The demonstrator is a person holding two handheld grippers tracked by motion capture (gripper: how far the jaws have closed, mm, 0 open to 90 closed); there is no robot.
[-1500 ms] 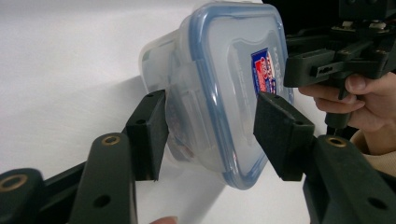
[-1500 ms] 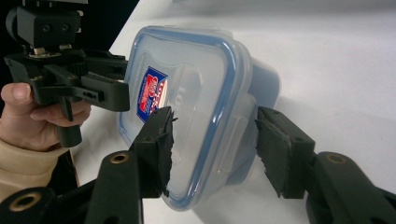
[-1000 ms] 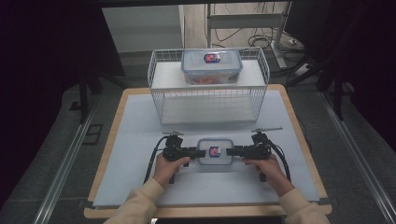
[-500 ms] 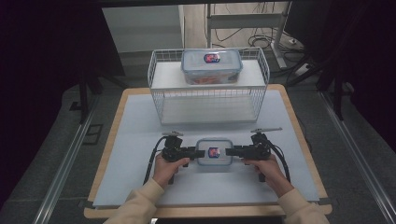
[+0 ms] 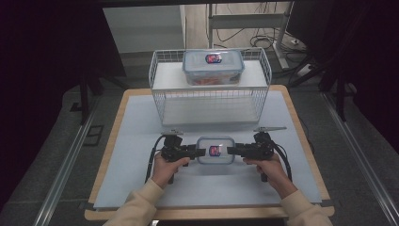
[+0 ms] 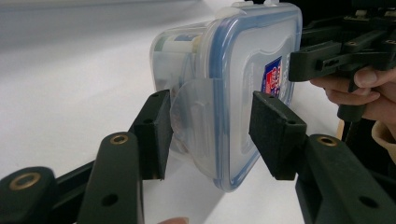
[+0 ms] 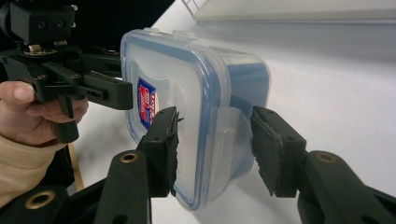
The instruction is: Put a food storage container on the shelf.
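Note:
A clear plastic container [image 5: 215,150] with a blue-rimmed lid and a red-and-blue label lies between my two grippers near the table's front. My left gripper [image 5: 201,151] grips its left end, my right gripper [image 5: 230,150] its right end. In the left gripper view the jaws [image 6: 210,135] clamp the container [image 6: 233,93] at its clip flap, one pad on the lid and one on the base. The right gripper view shows that gripper [image 7: 212,149] holding the container [image 7: 187,93] the same way. Whether the container rests on the table or hangs just above it, I cannot tell.
A white wire basket [image 5: 209,101] stands at the back of the table. On its top shelf sits a second lidded container [image 5: 213,67]. The pale table mat [image 5: 136,127] spreads to both sides, with a wooden table edge [image 5: 301,122] around it.

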